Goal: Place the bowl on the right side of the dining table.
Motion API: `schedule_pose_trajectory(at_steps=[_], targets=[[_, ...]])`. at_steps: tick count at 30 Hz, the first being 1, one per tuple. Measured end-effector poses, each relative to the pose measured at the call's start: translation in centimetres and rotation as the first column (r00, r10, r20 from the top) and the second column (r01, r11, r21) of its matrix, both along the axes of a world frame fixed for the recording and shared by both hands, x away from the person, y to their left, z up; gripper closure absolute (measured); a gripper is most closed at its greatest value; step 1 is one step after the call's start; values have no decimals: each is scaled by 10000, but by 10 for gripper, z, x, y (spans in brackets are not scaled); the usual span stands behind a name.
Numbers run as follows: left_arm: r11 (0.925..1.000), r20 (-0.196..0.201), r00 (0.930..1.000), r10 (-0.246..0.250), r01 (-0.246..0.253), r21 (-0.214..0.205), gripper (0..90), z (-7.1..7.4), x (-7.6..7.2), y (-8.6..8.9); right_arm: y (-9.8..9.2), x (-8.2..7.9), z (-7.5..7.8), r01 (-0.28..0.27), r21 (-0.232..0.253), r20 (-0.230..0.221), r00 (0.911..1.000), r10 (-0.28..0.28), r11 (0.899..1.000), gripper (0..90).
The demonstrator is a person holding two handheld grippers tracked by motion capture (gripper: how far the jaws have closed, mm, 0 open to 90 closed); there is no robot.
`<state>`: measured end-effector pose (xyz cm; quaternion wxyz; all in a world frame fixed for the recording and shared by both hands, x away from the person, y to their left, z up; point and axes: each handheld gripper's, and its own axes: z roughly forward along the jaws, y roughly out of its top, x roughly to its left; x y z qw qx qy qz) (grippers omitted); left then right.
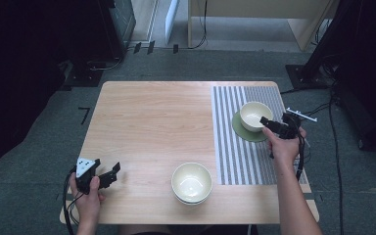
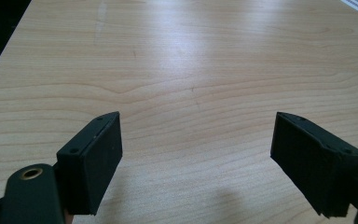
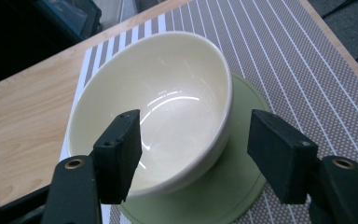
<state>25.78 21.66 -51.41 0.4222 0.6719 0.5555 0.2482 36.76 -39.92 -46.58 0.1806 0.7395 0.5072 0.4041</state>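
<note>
A cream bowl stands on a round green coaster on the striped placemat at the right of the table. My right gripper is at the bowl's right side, open. In the right gripper view the bowl sits upright on the coaster. My right gripper straddles its near rim, one jaw before the inside and the other outside the wall, and neither pad presses on it. My left gripper rests open near the front left corner, and in its own view the left gripper has bare wood between the jaws.
A second cream bowl, seemingly stacked on another, stands near the table's front edge at the middle. The wooden table is bare at left and centre. Cables and dark equipment lie on the floor around it.
</note>
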Motion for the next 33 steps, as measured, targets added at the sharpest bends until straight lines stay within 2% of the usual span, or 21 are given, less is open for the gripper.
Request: schedule_pose_trajectory(at_steps=[2, 3, 7, 10, 15, 21, 33], targets=[[10000, 1, 10000, 2, -2, 5, 161, 0, 0, 0, 0, -3, 1, -282, 169, 216, 9994, 278, 9995, 274], [10000, 4, 10000, 1, -1, 6, 161, 0, 0, 0, 0, -5, 1, -479, 231, 429, 9980, 468, 9986, 284], [10000, 1, 10000, -1, 1, 9, 161, 0, 0, 0, 5, -9, 1, -515, -403, 281, 9982, 526, 9979, 254], [10000, -2, 10000, 6, -6, -12, 161, 0, 0, 0, 7, -14, 0, -1033, -569, 589, 9926, 1066, 9930, 158], [10000, -5, 10000, 7, -7, -18, 160, 0, 0, 0, 11, -19, -2, -1222, -810, 716, 9892, 1281, 9892, 85], [10000, 1, 10000, 14, -14, -24, 161, 0, 0, 0, 14, -25, -3, -1304, -1220, 785, 9870, 1405, 9839, 34], [10000, 1, 10000, 0, 0, 22, 161, 0, 0, 0, 17, -37, -9, -1392, -1395, 761, 9856, 1507, 9804, 0]])
